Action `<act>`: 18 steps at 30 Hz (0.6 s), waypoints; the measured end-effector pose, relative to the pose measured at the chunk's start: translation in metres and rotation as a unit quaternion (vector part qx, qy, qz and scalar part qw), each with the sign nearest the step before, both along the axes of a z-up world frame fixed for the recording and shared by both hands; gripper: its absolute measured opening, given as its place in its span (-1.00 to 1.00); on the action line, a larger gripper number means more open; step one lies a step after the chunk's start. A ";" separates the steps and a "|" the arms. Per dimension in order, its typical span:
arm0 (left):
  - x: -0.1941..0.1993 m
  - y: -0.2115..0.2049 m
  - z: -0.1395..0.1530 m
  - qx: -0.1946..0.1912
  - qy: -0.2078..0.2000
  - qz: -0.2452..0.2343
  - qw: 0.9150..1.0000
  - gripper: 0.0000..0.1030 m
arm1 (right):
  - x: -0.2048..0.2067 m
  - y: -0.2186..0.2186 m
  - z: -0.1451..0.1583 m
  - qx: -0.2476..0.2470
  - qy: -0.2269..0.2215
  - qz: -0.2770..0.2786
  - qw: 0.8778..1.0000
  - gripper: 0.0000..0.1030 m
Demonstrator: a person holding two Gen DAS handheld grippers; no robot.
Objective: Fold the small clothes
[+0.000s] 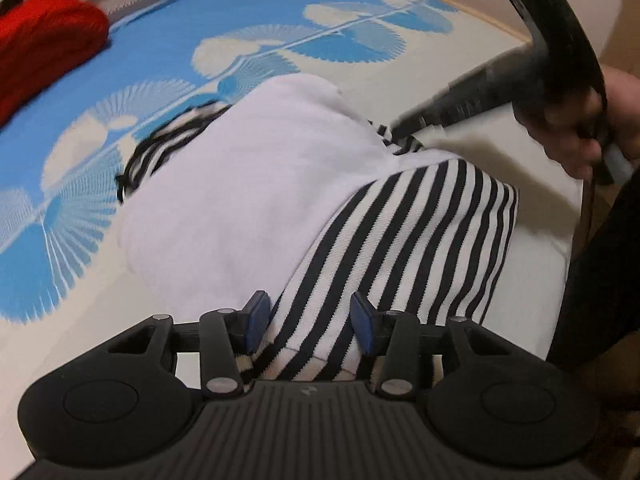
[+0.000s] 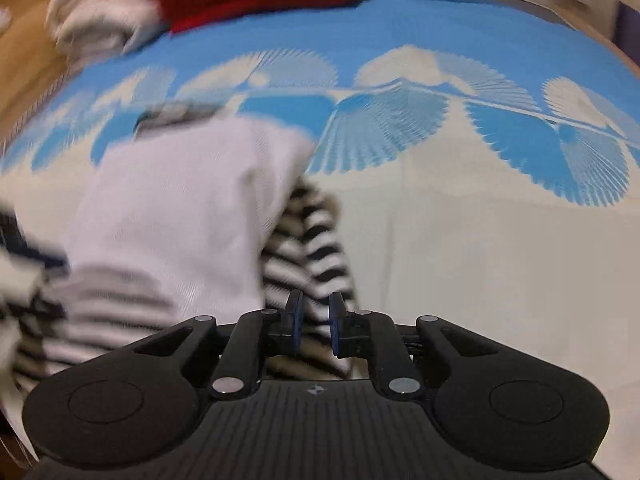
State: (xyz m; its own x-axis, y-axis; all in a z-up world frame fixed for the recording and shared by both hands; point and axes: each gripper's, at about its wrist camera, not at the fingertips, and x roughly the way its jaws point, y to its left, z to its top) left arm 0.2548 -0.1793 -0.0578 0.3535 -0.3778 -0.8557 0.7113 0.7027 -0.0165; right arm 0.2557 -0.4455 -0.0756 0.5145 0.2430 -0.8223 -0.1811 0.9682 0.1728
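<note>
garment (image 1: 420, 240) striped, on mat (image 1: 200, 20) | left tongs (image 1: 310, 320) wide | right tongs (image 2: 316, 322) pinching stripes

Striped garment (image 1: 412, 240): soft knit cloth, matt, fine ribbed texture; white panel (image 1: 248, 184) smoother cloth. Mat (image 1: 280, 0): woven, blue-and-cream, finely ridged, matt. Red item (image 1: 44, 44): fuzzy knit. Left gripper (image 1: 310, 320): matt black plastic, ribbed base, shiny metal pins, blue rubbery pads (image 1: 256, 316).
</note>
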 end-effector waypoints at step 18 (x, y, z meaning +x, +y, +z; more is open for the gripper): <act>0.109 0.092 -0.061 -0.228 0.218 0.394 0.863 0.60 | 0.030 -0.004 -0.034 0.160 0.112 -0.045 0.980 0.64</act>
